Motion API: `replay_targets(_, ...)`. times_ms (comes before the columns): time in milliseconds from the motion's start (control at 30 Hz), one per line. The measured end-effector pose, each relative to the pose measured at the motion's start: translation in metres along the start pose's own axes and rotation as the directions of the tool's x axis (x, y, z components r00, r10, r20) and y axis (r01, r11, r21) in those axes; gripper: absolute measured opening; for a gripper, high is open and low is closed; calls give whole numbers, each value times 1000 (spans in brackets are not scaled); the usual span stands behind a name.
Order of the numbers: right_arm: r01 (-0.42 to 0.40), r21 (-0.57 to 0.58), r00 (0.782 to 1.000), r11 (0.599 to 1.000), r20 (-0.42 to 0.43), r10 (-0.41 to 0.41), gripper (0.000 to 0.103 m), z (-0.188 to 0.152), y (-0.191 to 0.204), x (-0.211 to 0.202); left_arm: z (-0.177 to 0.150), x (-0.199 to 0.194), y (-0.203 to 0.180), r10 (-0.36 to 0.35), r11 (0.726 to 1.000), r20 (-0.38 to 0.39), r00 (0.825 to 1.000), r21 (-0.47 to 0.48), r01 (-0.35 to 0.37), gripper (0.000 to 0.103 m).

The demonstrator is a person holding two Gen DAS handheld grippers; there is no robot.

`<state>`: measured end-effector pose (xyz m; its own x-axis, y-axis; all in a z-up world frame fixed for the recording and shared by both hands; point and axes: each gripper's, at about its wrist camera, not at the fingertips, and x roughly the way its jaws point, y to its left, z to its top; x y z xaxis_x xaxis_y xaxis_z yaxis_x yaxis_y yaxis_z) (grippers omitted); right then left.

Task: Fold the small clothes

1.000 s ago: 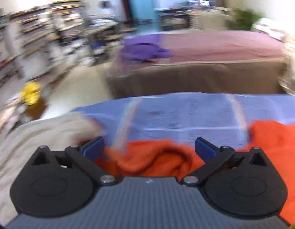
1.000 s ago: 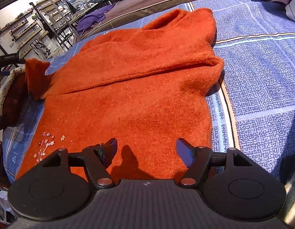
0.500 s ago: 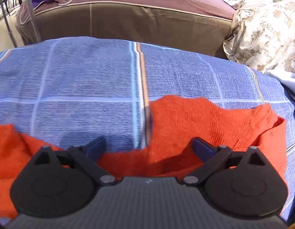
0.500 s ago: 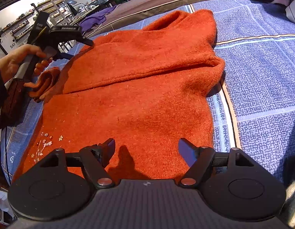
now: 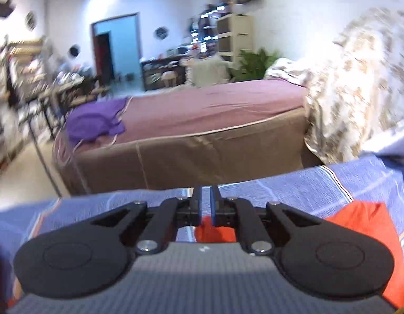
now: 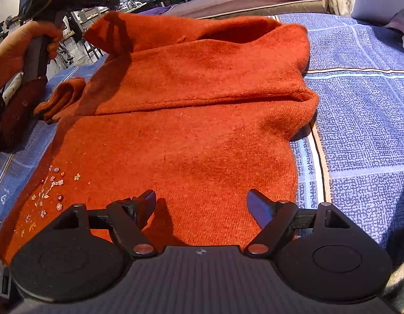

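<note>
A: There's your orange sweater (image 6: 191, 120), spread out on the blue checked bedspread (image 6: 359, 120), its top part folded down over the body so a long crease runs straight across the middle.

B: And look at the far left corner of it, lifted up off the bed. Your left gripper (image 5: 206, 204) has its jaws clenched, nearly together. From its own camera I see orange knit just behind them; from the right camera the raised corner hangs right at that gripper's tip, so you're grasping the sweater there.

A: Your hand (image 6: 16, 49) is wrapped round that gripper's handle at the left edge of the right camera's view. Below it a loose sleeve cuff (image 6: 63, 99) lies bunched on the bedspread.

B: Your right gripper (image 6: 202, 204) now: jaws released, spread wide, hovering over the near hem. Knit lies under the gap, but nothing is pinched.

A: Small beaded flowers (image 6: 47, 193) sit on the sweater's near left part.

B: Further out, a dark red garment (image 6: 13, 115) lies at the left edge of the bed.

A: Beyond your bed there's a second bed with a mauve cover (image 5: 209, 110), a purple garment (image 5: 94, 123) heaped on its left end, and a cream patterned quilt (image 5: 359, 86) piled to the right.

B: The left camera's picture is blurred, mind you, so the shelves further back are hard to read.
</note>
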<state>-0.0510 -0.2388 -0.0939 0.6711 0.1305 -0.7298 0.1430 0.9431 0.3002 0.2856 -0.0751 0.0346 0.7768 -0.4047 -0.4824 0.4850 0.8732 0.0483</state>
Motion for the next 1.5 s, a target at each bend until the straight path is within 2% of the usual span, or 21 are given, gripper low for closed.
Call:
replay_targets(33, -1, 1, 1000, 1000, 0, 1, 103, 0, 0, 0, -2, 5, 6, -13, 1000, -11, 1000, -17, 13, 25)
replay_targets(67, -3, 6, 1000, 1000, 2, 3, 103, 0, -1, -1, -4, 14, 10, -35, 999, -71, 997, -33, 33, 54)
replay_targets(100, -5, 12, 1000, 1000, 3, 5, 103, 0, -2, -1, -7, 22, 12, -44, 998, -140, 989, -43, 38, 59)
replay_targets(133, -6, 17, 1000, 1000, 3, 6, 103, 0, -2, -1, -11, 28, 17, -47, 998, -202, 978, -47, 38, 58)
replay_targets(300, -11, 25, 1000, 1000, 0, 11, 103, 1, -3, -1, -43, 20, 30, -38, 999, -253, 967, -42, 28, 67)
replay_targets(333, -9, 16, 1000, 1000, -4, 9, 103, 1, -2, -1, -47, 23, 30, -46, 999, -269, 962, -41, 36, 66)
replay_targets(400, -8, 1, 1000, 1000, -11, 8, 103, 2, -1, 0, -52, 30, 26, -67, 998, -295, 953, -41, 57, 48)
replay_targets(433, -8, -6, 1000, 1000, -14, 8, 103, 3, 0, 1, -51, 34, 24, -88, 996, -309, 947, -47, 77, 15)
replay_targets(467, -8, -8, 1000, 1000, -15, 8, 103, 3, 0, 1, -48, 40, 22, -91, 995, -324, 942, -56, 77, 7)
replay_targets(567, -10, -7, 1000, 1000, -11, 10, 103, 2, -1, 0, -22, 45, 19, -134, 987, -304, 943, -128, 99, 4)
replay_targets(633, -10, -7, 1000, 1000, -8, 10, 103, 1, -1, 0, 7, 36, 25, -198, 959, -223, 955, -248, 141, 4)
replay_targets(667, -8, -10, 1000, 1000, -8, 8, 103, 1, -1, 0, 22, 33, 28, -237, 938, -192, 952, -300, 173, 4)
replay_targets(800, 2, -18, 1000, 1000, -16, -3, 103, 2, 2, 1, 56, 14, 26, -332, 885, -125, 935, -384, 263, 4)
replay_targets(967, -2, 1, 1000, 1000, -16, 2, 103, 3, 0, 3, 37, -3, 24, -436, 824, -141, 889, -461, 331, 4)
replay_targets(1000, -1, -3, 1000, 1000, -19, 1, 103, 4, 1, 4, 33, -3, 25, -438, 822, -145, 887, -464, 330, 4)
replay_targets(1100, 7, -15, 999, 1000, -32, -8, 103, 7, 3, 7, 23, 6, 26, -378, 860, -192, 906, -434, 267, 4)
replay_targets(1267, 10, -9, 999, 1000, -34, -11, 103, 7, 2, 5, 15, 49, 35, -332, 875, -265, 905, -446, 190, 4)
replay_targets(1333, 23, -3, 999, 1000, -27, -23, 103, 10, 4, 1, 19, 60, 40, -338, 865, -245, 909, -462, 197, 5)
replay_targets(1400, 8, -8, 1000, 1000, -10, -8, 103, 15, 4, -4, 24, 63, 50, -336, 845, -188, 923, -492, 208, 18)
replay_targets(1467, -11, 0, 999, 1000, 33, 11, 103, 27, 5, -12, 25, 64, 69, -324, 822, -169, 931, -537, 188, 92)
replay_targets(1500, -21, -2, 999, 1000, 49, 21, 103, 34, 5, -14, 23, 65, 78, -308, 825, -180, 934, -540, 169, 96)
